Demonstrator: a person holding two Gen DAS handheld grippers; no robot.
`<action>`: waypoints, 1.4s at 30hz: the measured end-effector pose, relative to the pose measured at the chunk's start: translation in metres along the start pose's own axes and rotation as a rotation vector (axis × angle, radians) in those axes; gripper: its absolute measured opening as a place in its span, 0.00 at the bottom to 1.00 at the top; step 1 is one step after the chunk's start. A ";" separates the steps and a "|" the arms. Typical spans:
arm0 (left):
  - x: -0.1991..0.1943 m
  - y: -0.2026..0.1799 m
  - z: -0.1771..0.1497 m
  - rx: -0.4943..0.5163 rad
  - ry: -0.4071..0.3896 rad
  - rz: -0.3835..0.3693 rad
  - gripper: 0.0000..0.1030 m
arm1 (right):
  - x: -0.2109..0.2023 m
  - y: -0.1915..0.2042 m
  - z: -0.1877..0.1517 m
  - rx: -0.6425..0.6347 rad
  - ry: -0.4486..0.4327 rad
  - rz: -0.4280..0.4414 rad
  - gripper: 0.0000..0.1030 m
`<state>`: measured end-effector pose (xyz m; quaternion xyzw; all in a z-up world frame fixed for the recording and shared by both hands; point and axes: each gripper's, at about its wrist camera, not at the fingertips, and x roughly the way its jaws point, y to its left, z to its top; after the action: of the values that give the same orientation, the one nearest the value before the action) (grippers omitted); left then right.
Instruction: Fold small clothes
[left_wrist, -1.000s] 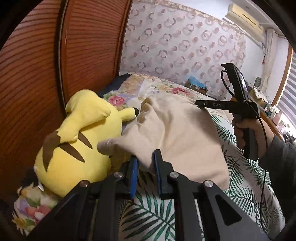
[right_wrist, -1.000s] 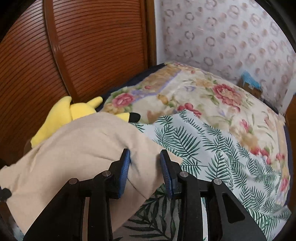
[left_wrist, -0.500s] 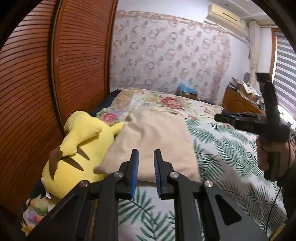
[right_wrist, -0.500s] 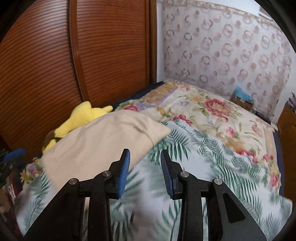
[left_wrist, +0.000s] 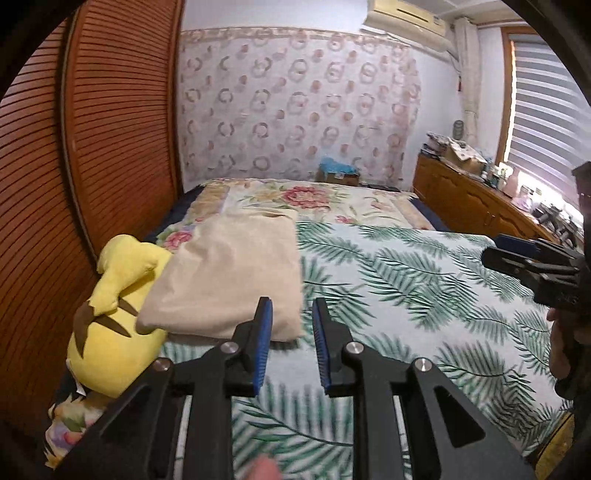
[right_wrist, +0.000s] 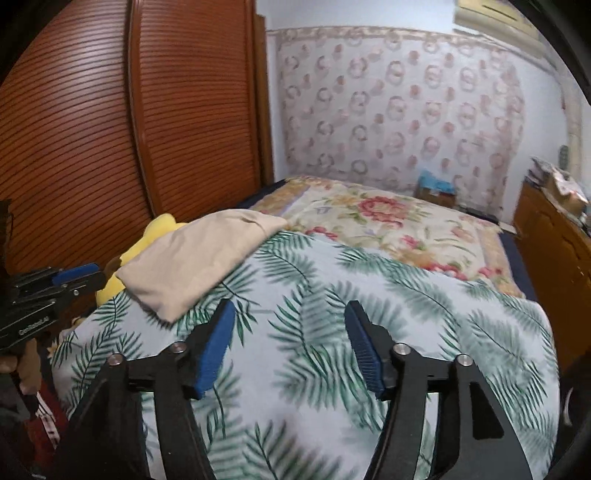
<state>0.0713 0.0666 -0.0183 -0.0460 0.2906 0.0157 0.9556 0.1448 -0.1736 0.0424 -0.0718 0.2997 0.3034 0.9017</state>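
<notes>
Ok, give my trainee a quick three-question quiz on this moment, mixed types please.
1. True or false: the left gripper is clamped on the beige cloth.
2. The folded cloth partly lies on: A) the yellow plush toy B) a wooden dresser C) a cardboard box
3. Fill in: the right gripper hovers over the ____-print blanket.

Key: 1 false; 2 A; 3 palm-leaf.

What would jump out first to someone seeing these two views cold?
Probably the bright yellow plush toy wedged against the reddish louvred wooden doors at the bed's left edge. A folded beige cloth rests partly on it and partly on the green palm-leaf bedspread. Nearest the lens, each gripper's black fingers with blue pads hang empty over the spread, the left gripper narrowly apart and the right gripper wide.
</notes>
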 end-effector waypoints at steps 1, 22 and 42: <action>-0.001 -0.005 0.000 0.003 -0.003 -0.010 0.19 | -0.009 -0.003 -0.004 0.006 -0.008 -0.015 0.70; -0.036 -0.100 0.042 0.104 -0.100 -0.115 0.24 | -0.134 -0.051 -0.042 0.168 -0.166 -0.243 0.81; -0.043 -0.101 0.042 0.110 -0.109 -0.090 0.25 | -0.142 -0.059 -0.048 0.187 -0.183 -0.258 0.81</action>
<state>0.0646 -0.0305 0.0483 -0.0056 0.2364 -0.0408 0.9708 0.0656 -0.3081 0.0837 0.0023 0.2316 0.1615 0.9593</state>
